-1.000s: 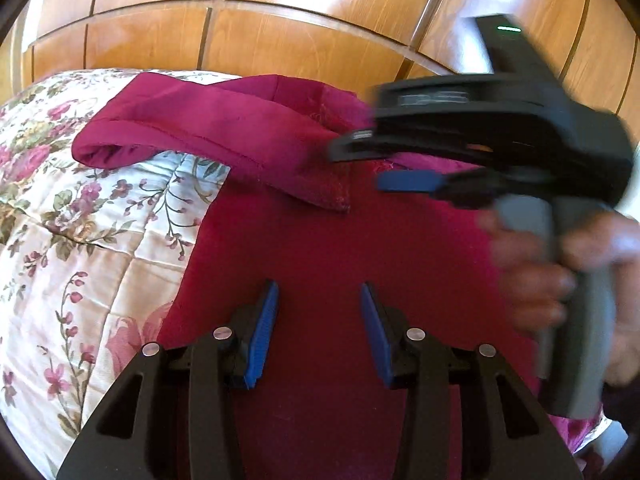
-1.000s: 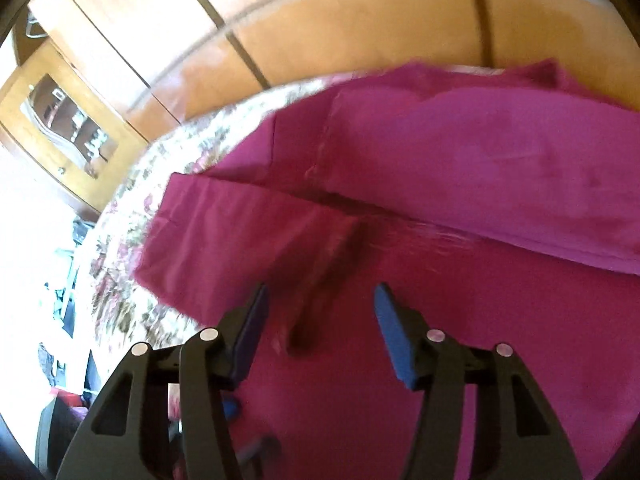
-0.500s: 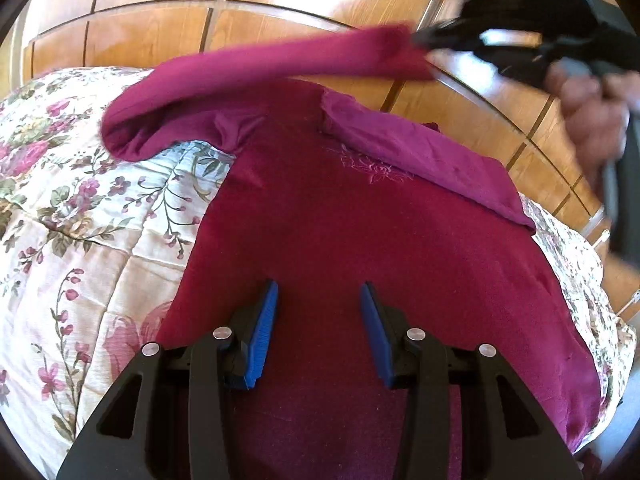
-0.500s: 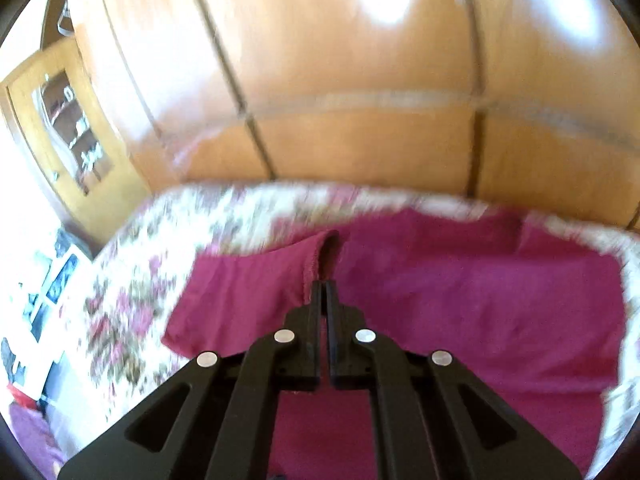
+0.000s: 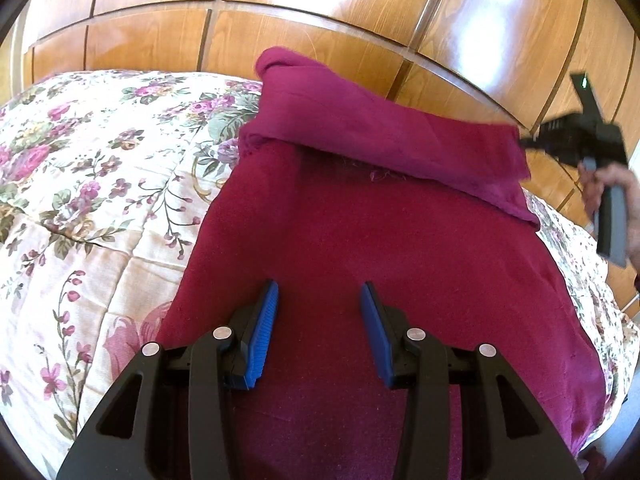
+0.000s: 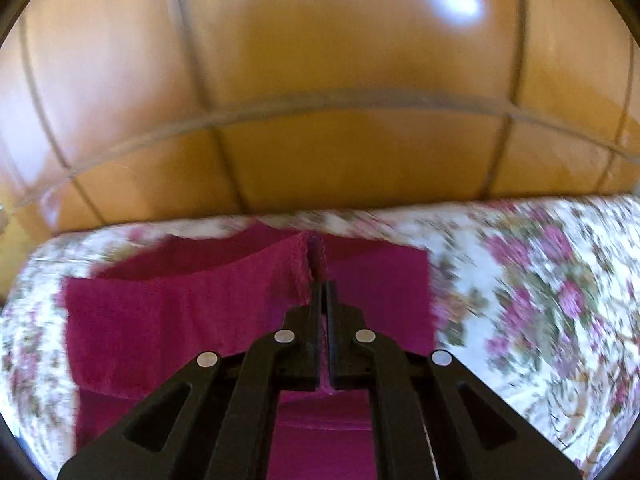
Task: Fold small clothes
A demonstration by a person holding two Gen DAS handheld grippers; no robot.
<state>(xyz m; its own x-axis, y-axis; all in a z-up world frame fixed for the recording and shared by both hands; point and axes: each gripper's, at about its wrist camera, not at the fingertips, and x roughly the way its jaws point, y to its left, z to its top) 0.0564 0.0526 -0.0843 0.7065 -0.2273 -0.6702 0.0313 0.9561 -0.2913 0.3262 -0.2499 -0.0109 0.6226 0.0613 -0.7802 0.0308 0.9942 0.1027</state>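
Note:
A magenta garment (image 5: pixel 360 240) lies spread on a floral quilt (image 5: pixel 80 184). My left gripper (image 5: pixel 318 300) is open and empty, low over the garment's near part. My right gripper (image 6: pixel 320 292) is shut on an edge of the garment (image 6: pixel 180 304) and holds it raised, stretched across the far part. In the left wrist view the right gripper (image 5: pixel 528 145) is at the far right, at the end of the lifted fold (image 5: pixel 380 132). The right wrist view is blurred.
Polished wooden panels (image 5: pixel 320 12) stand behind the bed. The quilt (image 6: pixel 540 300) extends to the left and right of the garment. The bed's right edge drops off at the right of the left wrist view.
My right gripper shut on the garment's left part, lifted it and carried it across to the right, laying a fold over the far part. My left gripper has stayed still and open.

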